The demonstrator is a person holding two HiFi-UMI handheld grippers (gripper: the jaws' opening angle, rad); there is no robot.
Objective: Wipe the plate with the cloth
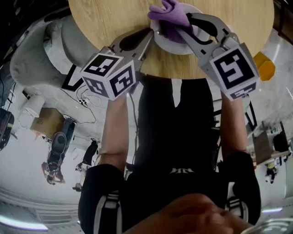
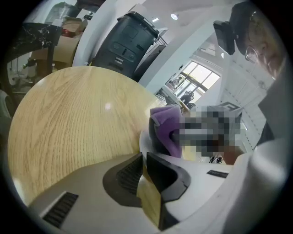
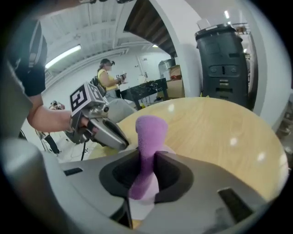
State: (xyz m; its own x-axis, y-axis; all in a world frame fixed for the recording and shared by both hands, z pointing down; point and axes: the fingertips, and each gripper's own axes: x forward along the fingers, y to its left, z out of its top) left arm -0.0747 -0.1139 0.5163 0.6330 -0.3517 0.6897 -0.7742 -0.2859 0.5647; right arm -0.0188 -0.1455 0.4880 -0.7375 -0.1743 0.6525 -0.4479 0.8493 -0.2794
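A white plate (image 1: 175, 48) lies near the front edge of a round wooden table (image 1: 105, 18). My left gripper (image 1: 153, 33) is at the plate's left rim, and in the left gripper view its jaws (image 2: 143, 157) stand nearly together with the white plate rim (image 2: 144, 139) running in between them. A purple cloth (image 1: 167, 13) sits bunched over the far part of the plate. My right gripper (image 1: 184, 23) is shut on this cloth (image 3: 150, 137), which stands up out of the jaws (image 3: 147, 160). The cloth (image 2: 167, 128) also shows just beyond the left jaws.
A tall dark bin (image 3: 224, 55) stands beyond the table's far side. An orange object (image 1: 264, 66) is off the table's right edge. A cardboard box (image 1: 46, 121) and cables lie on the floor at the left. A person (image 3: 107, 75) stands far back.
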